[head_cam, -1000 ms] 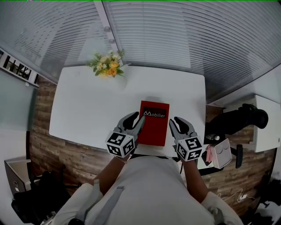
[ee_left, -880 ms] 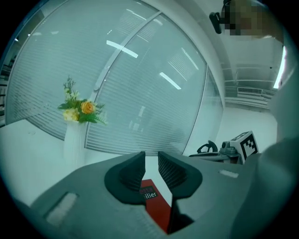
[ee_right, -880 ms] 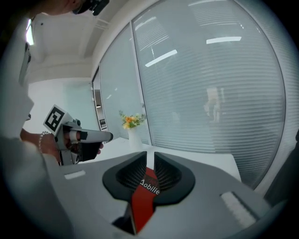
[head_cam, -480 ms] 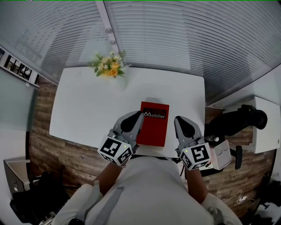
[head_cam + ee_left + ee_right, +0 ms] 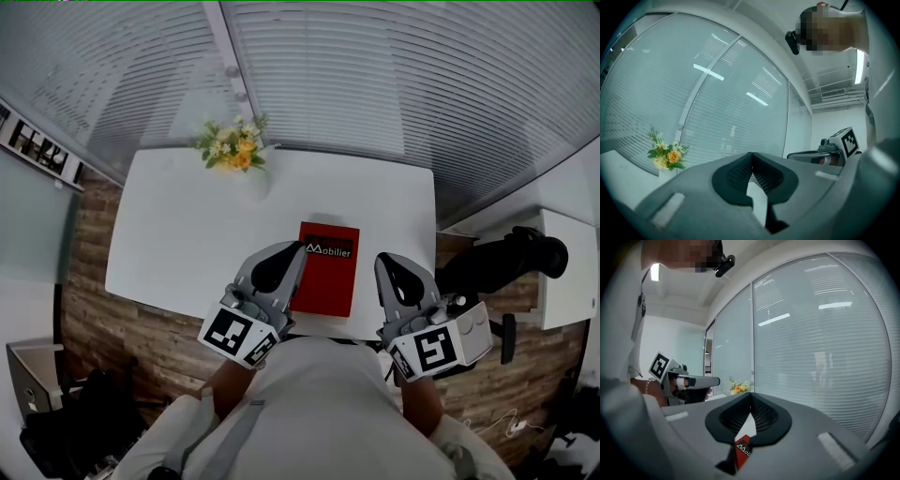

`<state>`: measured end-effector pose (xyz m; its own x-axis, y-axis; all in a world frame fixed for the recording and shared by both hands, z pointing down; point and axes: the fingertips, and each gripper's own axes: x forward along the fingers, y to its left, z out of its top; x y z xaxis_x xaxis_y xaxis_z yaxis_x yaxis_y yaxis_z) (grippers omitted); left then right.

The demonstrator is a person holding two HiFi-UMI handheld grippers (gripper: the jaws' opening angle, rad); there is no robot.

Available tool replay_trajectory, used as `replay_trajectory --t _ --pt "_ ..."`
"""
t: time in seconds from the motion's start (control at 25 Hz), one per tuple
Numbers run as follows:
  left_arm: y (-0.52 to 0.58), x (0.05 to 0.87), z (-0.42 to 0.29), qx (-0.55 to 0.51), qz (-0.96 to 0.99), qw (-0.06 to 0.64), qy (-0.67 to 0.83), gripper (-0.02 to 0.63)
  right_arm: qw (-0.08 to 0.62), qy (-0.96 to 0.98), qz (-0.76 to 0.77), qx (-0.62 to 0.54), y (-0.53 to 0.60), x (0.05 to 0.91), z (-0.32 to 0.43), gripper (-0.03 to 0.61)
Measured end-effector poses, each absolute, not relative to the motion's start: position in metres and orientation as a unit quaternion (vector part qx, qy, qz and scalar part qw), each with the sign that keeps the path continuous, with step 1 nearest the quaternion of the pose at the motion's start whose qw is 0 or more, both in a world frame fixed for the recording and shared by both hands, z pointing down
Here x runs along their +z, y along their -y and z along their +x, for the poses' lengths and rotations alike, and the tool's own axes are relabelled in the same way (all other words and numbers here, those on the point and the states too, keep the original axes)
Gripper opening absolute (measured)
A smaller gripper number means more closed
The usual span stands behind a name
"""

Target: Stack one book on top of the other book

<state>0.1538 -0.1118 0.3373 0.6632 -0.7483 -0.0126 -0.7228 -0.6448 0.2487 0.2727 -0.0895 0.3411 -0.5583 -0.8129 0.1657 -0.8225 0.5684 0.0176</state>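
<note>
The red rectangular book (image 5: 325,268) with white lettering lies flat on the white tabletop (image 5: 187,234), near its front edge, between the two tongs. The left tongs (image 5: 300,251) overlap its left edge in the head view, pressed together and empty. The right tongs (image 5: 382,262), just beside its right edge, are likewise closed on nothing. A yellow-and-white flower bouquet (image 5: 231,147) stands at the far edge.

The book (image 5: 327,272) is red with white lettering, the table (image 5: 187,230) white, the flowers (image 5: 232,150) yellow and green.
</note>
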Motion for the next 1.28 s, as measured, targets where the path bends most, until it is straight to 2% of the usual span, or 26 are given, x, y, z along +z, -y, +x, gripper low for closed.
replay_trajectory --t 0.64,1.28 --pt "0.099 0.293 0.154 -0.056 0.91 0.065 0.405 0.003 0.079 0.884 0.46 -0.018 0.079 0.292 0.262 0.005" --pt "0.098 0.288 0.15 -0.059 0.909 0.069 0.407 0.003 0.085 0.885 0.458 -0.021 0.077 0.285 0.26 0.005"
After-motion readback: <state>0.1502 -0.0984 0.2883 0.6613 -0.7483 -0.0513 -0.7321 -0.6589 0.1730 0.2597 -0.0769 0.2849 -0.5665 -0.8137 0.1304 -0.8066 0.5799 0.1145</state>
